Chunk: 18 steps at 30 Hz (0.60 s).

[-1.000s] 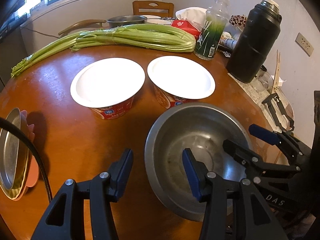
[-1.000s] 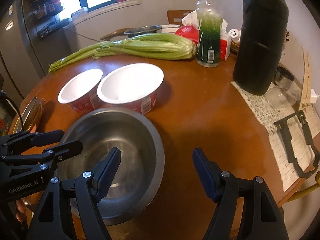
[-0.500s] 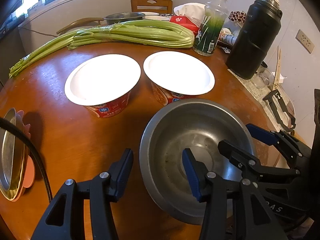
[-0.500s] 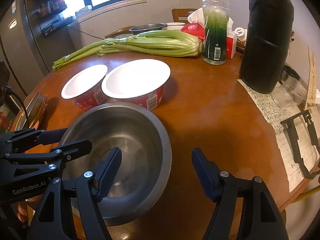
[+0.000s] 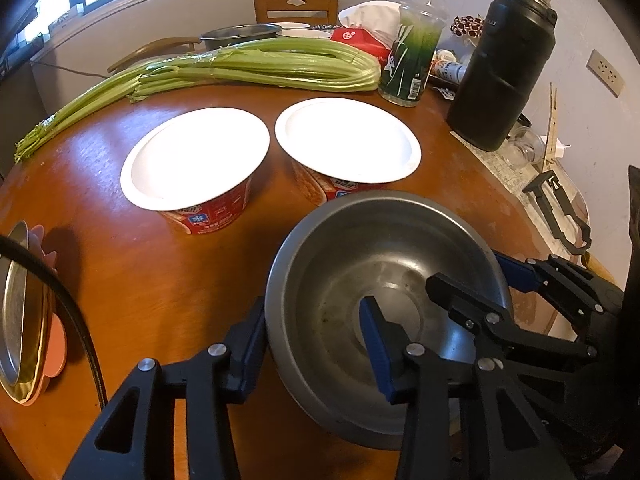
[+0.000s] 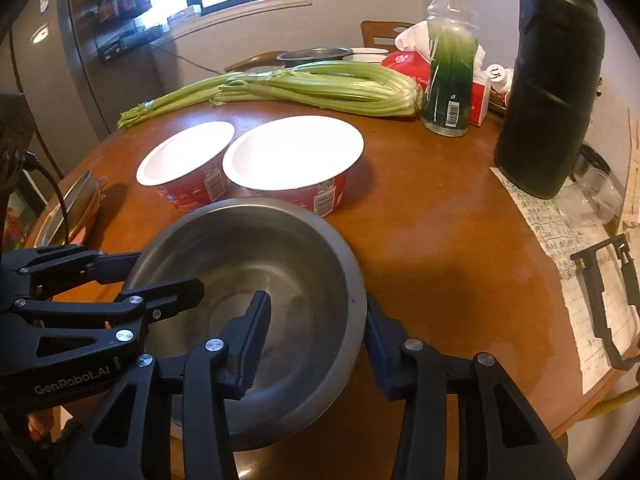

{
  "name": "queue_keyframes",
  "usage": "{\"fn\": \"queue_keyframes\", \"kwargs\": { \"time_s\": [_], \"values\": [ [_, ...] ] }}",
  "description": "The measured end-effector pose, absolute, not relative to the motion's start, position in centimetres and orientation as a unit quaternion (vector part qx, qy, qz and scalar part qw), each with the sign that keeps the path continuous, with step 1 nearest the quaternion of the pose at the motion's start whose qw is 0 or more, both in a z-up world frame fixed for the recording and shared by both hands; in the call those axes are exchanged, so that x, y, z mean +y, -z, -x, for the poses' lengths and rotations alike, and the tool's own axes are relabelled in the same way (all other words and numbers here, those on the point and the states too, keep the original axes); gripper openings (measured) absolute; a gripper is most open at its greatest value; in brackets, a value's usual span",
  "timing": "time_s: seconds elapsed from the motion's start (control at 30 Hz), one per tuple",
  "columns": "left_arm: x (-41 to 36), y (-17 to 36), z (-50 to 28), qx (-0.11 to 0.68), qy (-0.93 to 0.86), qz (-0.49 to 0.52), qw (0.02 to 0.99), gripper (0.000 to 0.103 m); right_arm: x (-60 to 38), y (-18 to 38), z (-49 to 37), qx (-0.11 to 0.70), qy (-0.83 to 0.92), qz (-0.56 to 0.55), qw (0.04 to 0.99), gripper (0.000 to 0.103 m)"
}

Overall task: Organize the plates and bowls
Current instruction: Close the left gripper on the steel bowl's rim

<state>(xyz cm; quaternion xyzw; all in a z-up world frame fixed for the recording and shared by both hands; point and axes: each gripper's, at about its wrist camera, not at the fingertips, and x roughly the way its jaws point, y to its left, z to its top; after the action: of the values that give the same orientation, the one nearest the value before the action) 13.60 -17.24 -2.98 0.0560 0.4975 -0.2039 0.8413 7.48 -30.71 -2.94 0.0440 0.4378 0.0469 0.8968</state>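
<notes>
A steel bowl (image 5: pixel 372 264) sits at the near edge of the round wooden table and also shows in the right wrist view (image 6: pixel 256 248). My left gripper (image 5: pixel 316 344) straddles the bowl's left rim, one finger inside and one outside, jaws apart. My right gripper (image 6: pixel 316 332) straddles the right rim the same way, jaws apart. Two red paper bowls with white insides (image 5: pixel 200 164) (image 5: pixel 348 144) stand just behind the steel bowl. A steel plate on a pink plate (image 5: pixel 20 312) lies at the left edge.
A celery bunch (image 5: pixel 240 68), a green-filled bottle (image 5: pixel 412 56), a black flask (image 5: pixel 504 68), a tissue box and another steel bowl (image 5: pixel 240 34) stand at the back. Papers, a glass and a black clip (image 6: pixel 604 300) lie at the right edge.
Both grippers have moved in over the steel bowl's rim, one from each side. Their jaws have narrowed around the rim. The bowl stays in place.
</notes>
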Motion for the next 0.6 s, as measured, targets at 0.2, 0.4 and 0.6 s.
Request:
{"fn": "queue_keyframes", "kwargs": {
  "time_s": [0.2, 0.4, 0.6],
  "values": [
    [-16.7, 2.8, -13.6, 0.497, 0.195, -0.053, 0.844, 0.045, -30.2, 2.6, -7.4, 0.435, -0.052, -0.044, 0.898, 0.048],
    [-15.6, 2.2, -13.4, 0.491, 0.181, -0.050, 0.851, 0.045, -29.2, 2.0, -7.5, 0.429, -0.063, -0.040, 0.900, 0.048],
    [-13.7, 1.7, -12.9, 0.487, 0.163, -0.050, 0.856, 0.045, -27.5, 1.8, -7.7, 0.431, -0.081, -0.036, 0.898, 0.048]
  ]
}}
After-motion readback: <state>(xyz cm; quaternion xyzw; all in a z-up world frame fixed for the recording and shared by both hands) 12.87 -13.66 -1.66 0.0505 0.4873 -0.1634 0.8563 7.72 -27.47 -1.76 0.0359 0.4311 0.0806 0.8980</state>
